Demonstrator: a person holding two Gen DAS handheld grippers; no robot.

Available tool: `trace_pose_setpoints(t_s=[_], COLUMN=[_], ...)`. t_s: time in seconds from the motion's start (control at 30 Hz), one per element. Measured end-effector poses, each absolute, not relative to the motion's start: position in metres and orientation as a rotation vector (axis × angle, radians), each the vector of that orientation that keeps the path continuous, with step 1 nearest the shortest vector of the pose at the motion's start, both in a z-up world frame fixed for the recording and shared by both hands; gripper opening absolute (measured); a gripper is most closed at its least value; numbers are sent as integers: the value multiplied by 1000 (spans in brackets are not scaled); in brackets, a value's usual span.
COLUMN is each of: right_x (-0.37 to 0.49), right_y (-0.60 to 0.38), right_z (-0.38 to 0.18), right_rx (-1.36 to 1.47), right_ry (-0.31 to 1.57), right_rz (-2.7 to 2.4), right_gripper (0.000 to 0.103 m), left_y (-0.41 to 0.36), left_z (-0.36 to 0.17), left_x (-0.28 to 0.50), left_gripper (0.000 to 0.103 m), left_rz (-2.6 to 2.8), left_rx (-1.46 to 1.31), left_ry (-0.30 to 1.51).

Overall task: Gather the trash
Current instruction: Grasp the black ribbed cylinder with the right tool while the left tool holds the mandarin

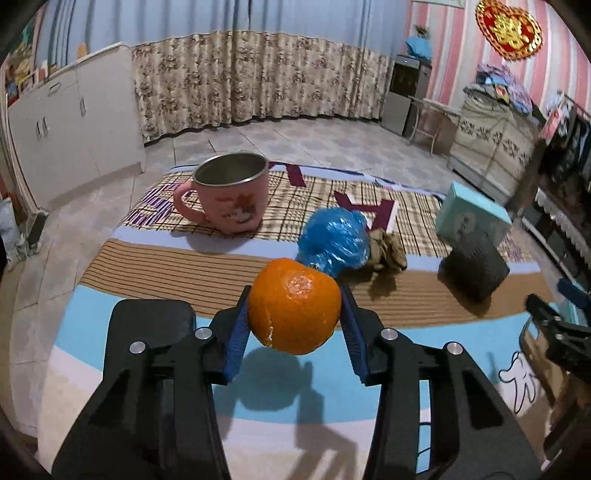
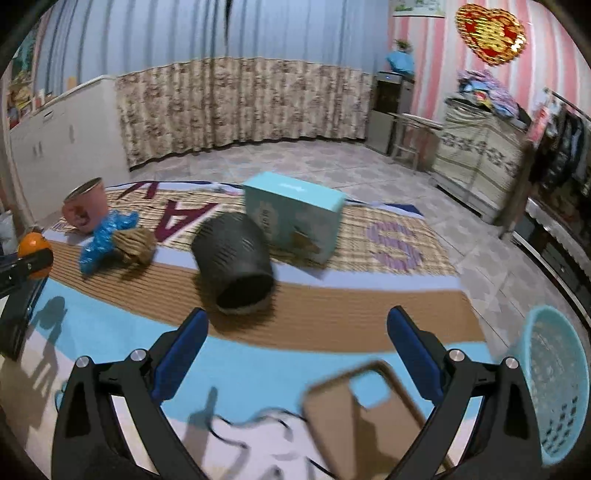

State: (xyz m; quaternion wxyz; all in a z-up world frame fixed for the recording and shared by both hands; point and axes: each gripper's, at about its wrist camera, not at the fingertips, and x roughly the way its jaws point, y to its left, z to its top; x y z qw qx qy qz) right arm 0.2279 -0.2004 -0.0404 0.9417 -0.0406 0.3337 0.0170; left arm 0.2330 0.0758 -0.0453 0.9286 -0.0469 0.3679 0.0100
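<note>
Left tongs (image 1: 294, 317) clamp the orange peel (image 1: 294, 305) above the worktop's (image 1: 147, 269) near edge; right tongs (image 2: 297, 350) hang apart, empty. That rounded, hollow peel could slip or crush. Blue wrapper (image 1: 333, 239) and paper wad (image 1: 388, 249) await mid-worktop; the basket (image 2: 557, 387) sits off the right edge, a phone case (image 2: 364, 417) near.

- We are in a lived-in home room.
- Ahead of the gripper, a floral curtain (image 1: 255, 77) skirts the far wall.
- Ahead and left stand white cabinets (image 1: 70, 129).
- Up right, a red-gold heart ornament (image 1: 509, 29) hangs on pink striped wallpaper.
</note>
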Motion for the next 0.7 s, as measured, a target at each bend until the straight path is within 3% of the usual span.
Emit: trace_pose_setpoints(t_s=[0.4, 0.57, 0.7], right_x=[280, 284, 282], right_y=[-172, -172, -169], right_z=[-60, -62, -63], right_rx=[-127, -117, -128], right_ry=[765, 789, 782], right_rz=[87, 135, 147], right_gripper=[94, 65, 61], left_y=[81, 86, 92], left_z=[-48, -47, -47], left_x=[243, 247, 252], left_gripper=[44, 44, 44], left_rz=[32, 49, 80], left_rx=[-71, -85, -89], left_ry=[729, 719, 720])
